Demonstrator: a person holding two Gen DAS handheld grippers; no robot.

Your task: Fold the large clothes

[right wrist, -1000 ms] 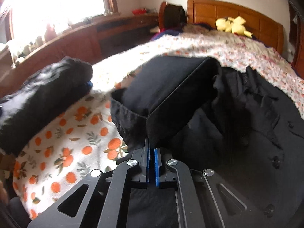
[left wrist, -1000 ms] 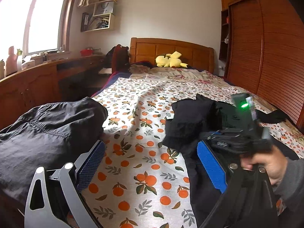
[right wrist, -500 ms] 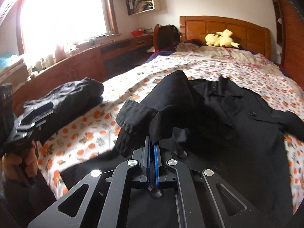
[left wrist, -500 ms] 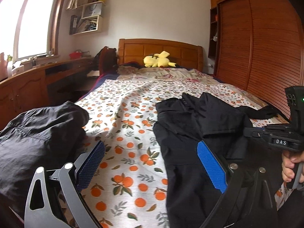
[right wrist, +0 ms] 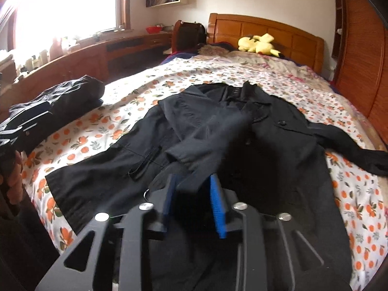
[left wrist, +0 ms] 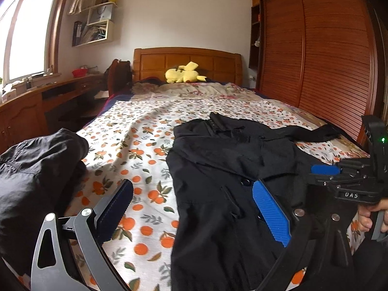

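A black coat (right wrist: 286, 145) is lying spread out on the bed (right wrist: 135, 92), collar toward the wooden headboard (right wrist: 266, 30), over a bedsheet printed with oranges. One sleeve (right wrist: 198, 135) is lying folded in across the coat's front, cuff end pointing at the right gripper (right wrist: 194, 194); the other sleeve (right wrist: 349, 145) is stretching out sideways toward the wardrobe side of the bed.

The right gripper is hovering low over the coat's lower half. Its jaws have just been opening — they are now standing part-way apart, and a bit of the dark cuff fabric is sitting between the blue pads without being pressed.

The left gripper (left wrist: 194, 206) is hanging above the near edge of the bed with its jaws spread wide and nothing in them; one finger is hovering over the sheet, the other over the coat's edge. In the left wrist view a hand (left wrist: 373, 215) is gripping the right gripper's handle.

A second dark garment (left wrist: 36, 169) is lying in a heap at the bed's near corner — well apart from the coat. A yellow plush toy (left wrist: 184, 74) is resting by the headboard.
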